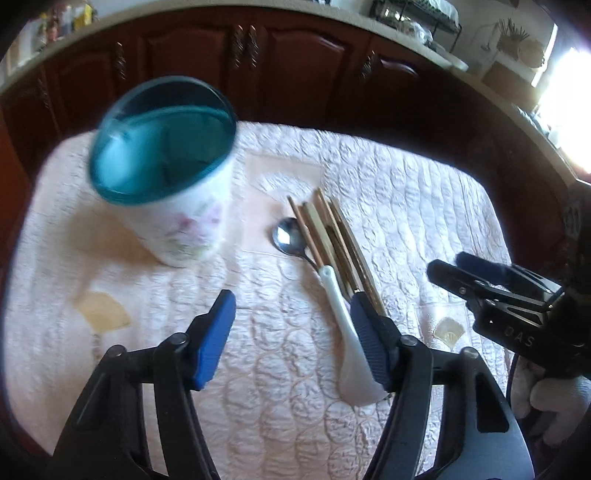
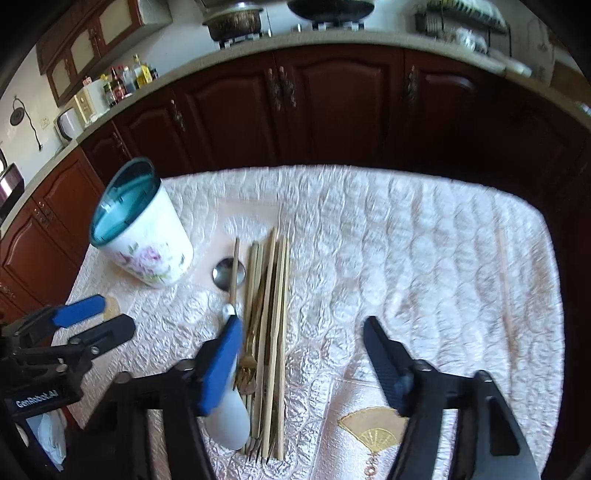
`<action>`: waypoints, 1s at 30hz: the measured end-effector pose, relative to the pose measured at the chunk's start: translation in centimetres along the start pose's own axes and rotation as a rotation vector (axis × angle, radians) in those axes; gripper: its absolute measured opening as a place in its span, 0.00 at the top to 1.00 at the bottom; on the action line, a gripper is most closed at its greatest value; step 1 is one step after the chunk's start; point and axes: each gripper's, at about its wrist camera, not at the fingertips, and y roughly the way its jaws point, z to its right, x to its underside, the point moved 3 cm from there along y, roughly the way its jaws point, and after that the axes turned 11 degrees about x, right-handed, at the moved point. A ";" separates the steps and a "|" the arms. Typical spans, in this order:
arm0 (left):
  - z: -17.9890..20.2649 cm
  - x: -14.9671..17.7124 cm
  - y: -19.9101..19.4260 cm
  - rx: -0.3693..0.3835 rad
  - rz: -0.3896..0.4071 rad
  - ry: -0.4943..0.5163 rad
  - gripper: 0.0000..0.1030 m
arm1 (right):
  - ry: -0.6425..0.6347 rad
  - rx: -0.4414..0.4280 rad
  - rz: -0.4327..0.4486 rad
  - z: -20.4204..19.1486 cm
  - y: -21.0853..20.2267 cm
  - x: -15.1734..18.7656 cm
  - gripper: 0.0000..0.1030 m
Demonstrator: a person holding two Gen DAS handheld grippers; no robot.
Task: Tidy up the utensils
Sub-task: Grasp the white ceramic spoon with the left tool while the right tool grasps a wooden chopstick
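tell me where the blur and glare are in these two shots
Left wrist view: the cup is smeared by motion blur, the window at right is blown out white, and the fisheye bends the countertop. Right wrist view: the quilted cloth is streaked, while the chopsticks stay fairly sharp.

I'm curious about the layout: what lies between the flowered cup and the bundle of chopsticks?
A metal spoon lies between the cup and the chopsticks, its bowl on the quilted cloth. Both wrist views show it.

One cup (image 2: 142, 229), one metal spoon (image 2: 229, 274), one white spoon (image 2: 231, 421), two tongs.
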 end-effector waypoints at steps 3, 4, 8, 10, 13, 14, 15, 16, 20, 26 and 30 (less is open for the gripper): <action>0.4 -0.2 2.2 0.025 -0.038 0.006 0.38 | 0.000 -0.014 -0.028 0.3 1.5 0.1 0.48; 0.5 -0.4 2.8 0.032 -0.046 0.009 0.38 | -0.001 -0.019 -0.035 0.4 2.0 0.0 0.49; 0.8 -1.0 5.8 0.037 -0.085 0.031 0.51 | 0.013 -0.057 -0.063 0.8 3.5 -0.3 0.55; 0.6 -1.3 7.1 0.036 -0.114 0.025 0.56 | 0.010 -0.064 -0.071 0.9 4.2 -0.6 0.56; 0.0 -1.6 8.6 0.050 -0.140 -0.007 0.68 | 0.006 -0.081 -0.077 0.8 4.8 -1.1 0.57; -0.1 -1.7 8.9 0.058 -0.148 -0.015 0.69 | 0.006 -0.088 -0.077 0.8 4.8 -1.1 0.57; -0.2 -1.7 9.2 0.065 -0.154 -0.020 0.72 | 0.004 -0.099 -0.080 0.7 5.1 -1.3 0.58; -0.2 -1.7 9.4 0.069 -0.157 -0.023 0.75 | 0.003 -0.104 -0.084 0.6 5.3 -1.4 0.58; 0.0 -1.5 9.9 0.082 -0.172 -0.026 0.83 | -0.006 -0.112 -0.101 0.2 6.7 -1.8 0.60; -0.7 -1.4 7.8 0.090 -0.153 -0.028 0.88 | 0.000 -0.161 -0.144 -1.2 9.6 -2.5 0.68; -1.3 -1.2 6.4 0.090 -0.146 -0.024 0.89 | -0.005 -0.167 -0.167 -2.1 11.5 -3.3 0.80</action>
